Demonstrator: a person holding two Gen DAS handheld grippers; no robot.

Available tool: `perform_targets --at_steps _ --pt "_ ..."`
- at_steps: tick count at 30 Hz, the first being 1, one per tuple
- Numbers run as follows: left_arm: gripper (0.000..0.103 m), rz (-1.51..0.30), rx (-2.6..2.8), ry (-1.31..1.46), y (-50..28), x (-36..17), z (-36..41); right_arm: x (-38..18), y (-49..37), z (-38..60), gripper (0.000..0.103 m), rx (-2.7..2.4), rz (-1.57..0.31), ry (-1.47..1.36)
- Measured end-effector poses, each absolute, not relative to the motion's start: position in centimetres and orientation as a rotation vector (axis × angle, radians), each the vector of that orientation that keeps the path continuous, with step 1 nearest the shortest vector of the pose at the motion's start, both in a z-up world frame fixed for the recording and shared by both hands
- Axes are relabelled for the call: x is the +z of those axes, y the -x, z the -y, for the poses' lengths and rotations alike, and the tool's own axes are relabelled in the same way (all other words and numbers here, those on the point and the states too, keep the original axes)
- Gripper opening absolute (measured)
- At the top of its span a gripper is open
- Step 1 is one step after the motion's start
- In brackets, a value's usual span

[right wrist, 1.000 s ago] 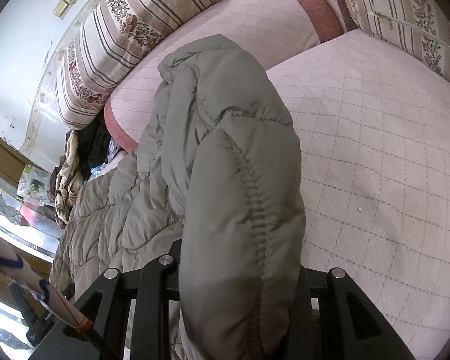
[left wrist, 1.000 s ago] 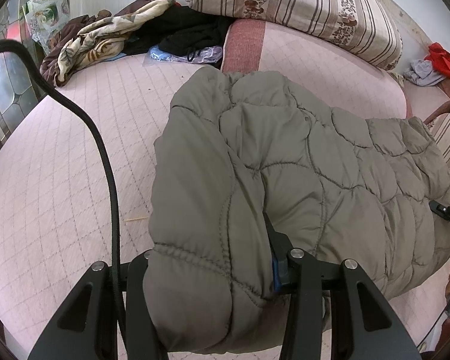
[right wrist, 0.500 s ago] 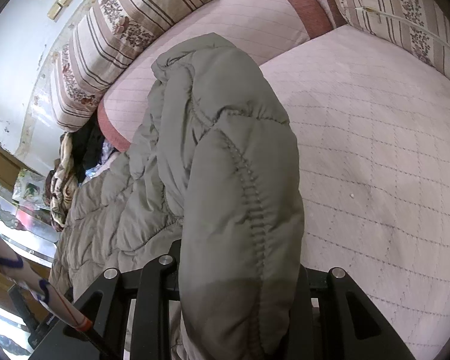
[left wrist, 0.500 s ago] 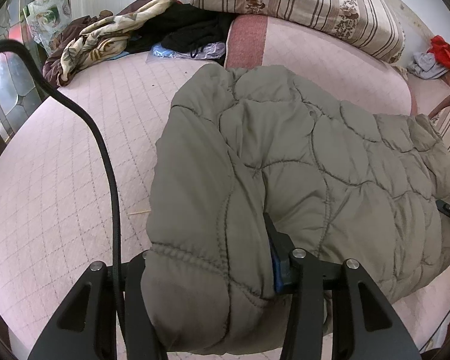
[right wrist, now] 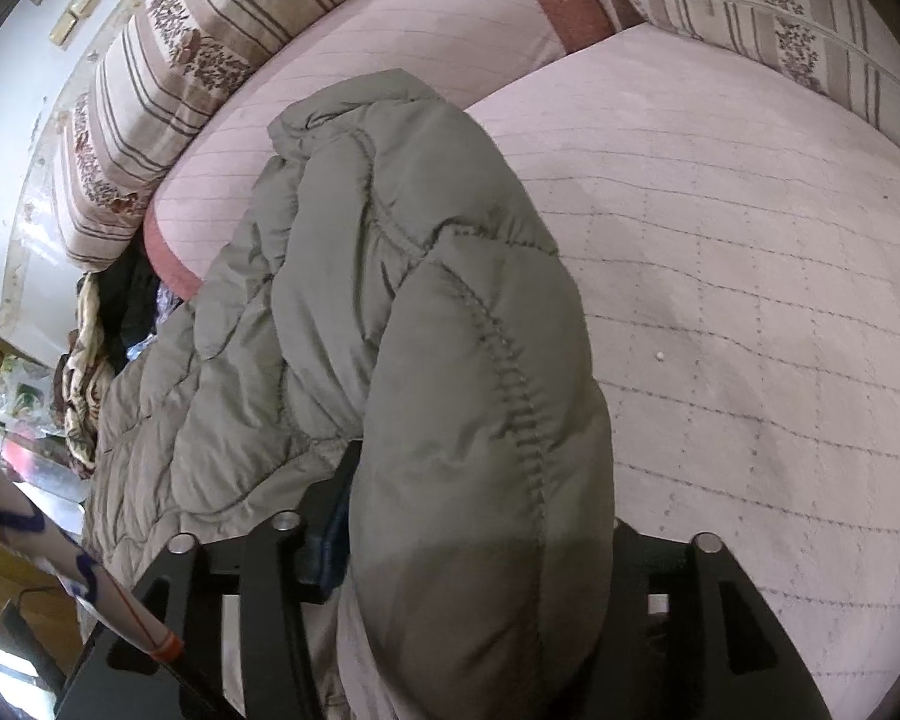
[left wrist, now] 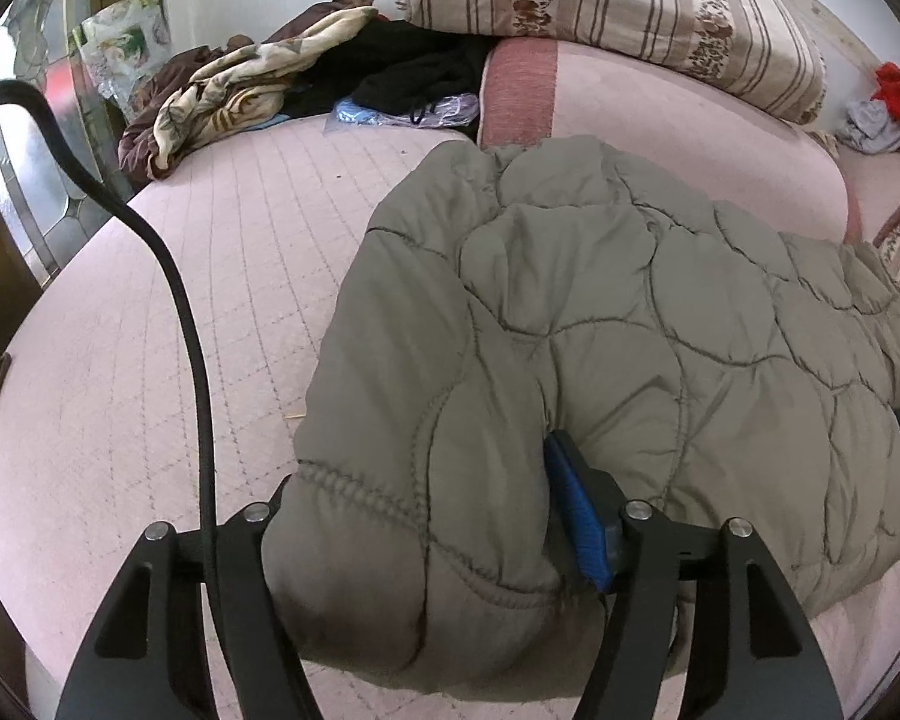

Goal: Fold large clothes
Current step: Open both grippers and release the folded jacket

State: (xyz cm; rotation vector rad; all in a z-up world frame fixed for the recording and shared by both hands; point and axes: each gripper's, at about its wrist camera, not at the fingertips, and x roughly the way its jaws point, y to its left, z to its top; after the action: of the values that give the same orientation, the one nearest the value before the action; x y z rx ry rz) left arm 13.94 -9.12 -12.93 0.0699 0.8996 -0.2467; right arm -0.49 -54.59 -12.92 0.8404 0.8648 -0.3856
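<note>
Olive quilted jacket (left wrist: 630,324) lay folded on the pink bed (left wrist: 150,360) near its front edge, left gripper (left wrist: 432,540) and right gripper (right wrist: 474,546) each straddling a puffy fold, jaws just widened, grip released.

No word, number, brand or label can be read in either view. The white rod (right wrist: 60,558) at the lower left of the right wrist view bears dark blue marks (loops or strokes, too partial to read as letters) and an orange band near its end.
</note>
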Motion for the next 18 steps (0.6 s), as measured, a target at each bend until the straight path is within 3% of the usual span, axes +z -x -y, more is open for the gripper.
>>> perform_targets --at_steps 2,4,18 --pt "0.066 -0.907 -0.266 -0.051 -13.8 -12.4 8.5 -12.5 1.2 54.8 0.074 -0.449 -0.857 -0.832" --pt "0.066 -0.919 -0.282 -0.014 -13.7 -12.0 7.7 -12.0 2.2 55.1 0.078 -0.492 -0.839 -0.835" --pt "0.066 -0.885 -0.225 0.088 -13.4 -10.1 3.1 -3.6 2.6 48.2 0.079 -0.542 -0.733 -0.459"
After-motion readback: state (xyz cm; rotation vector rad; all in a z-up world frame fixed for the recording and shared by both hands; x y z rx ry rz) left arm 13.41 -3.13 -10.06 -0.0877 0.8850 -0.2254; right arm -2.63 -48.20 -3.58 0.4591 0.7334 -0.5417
